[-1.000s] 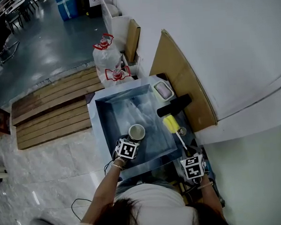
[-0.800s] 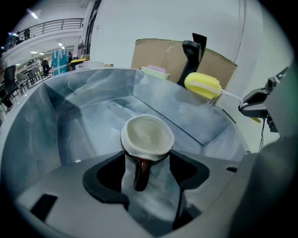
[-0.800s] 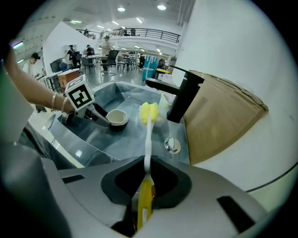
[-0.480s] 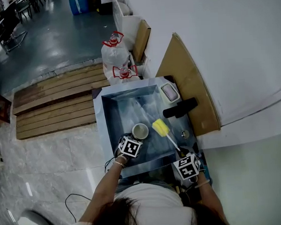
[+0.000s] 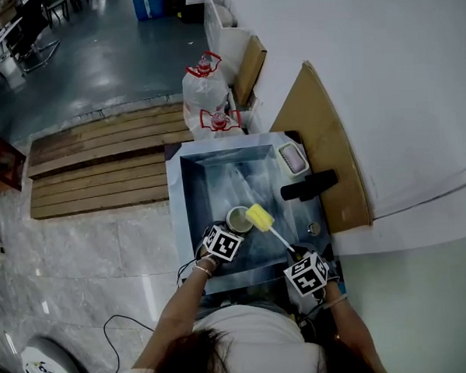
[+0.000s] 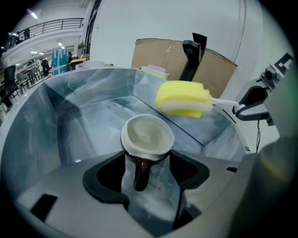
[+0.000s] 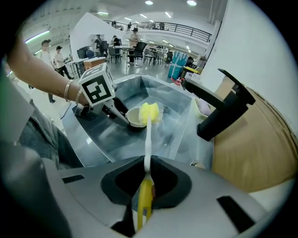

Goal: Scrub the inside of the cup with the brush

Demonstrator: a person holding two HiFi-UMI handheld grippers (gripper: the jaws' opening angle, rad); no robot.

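A cup (image 5: 237, 218) with a white inside and brown outside stands low in the steel sink (image 5: 177, 216). My left gripper (image 5: 230, 229) is shut on it; in the left gripper view the cup (image 6: 147, 135) sits between the jaws with its brown handle toward the camera. My right gripper (image 5: 296, 254) is shut on the white-and-yellow handle of the brush (image 7: 147, 153). The brush's yellow sponge head (image 5: 259, 216) hangs just right of the cup's rim, above it and outside it, as the sponge head (image 6: 182, 98) shows in the left gripper view.
A black faucet (image 5: 309, 185) reaches over the sink's right side. A soap dish (image 5: 294, 158) lies at the back right corner. Cardboard (image 5: 323, 130) leans on the white wall. A wooden pallet (image 5: 100, 173) and tied plastic bags (image 5: 205, 97) are on the floor beyond.
The right gripper has carried the brush leftward, from the sink's right edge near the faucet to beside the cup. The left gripper and cup have kept still.
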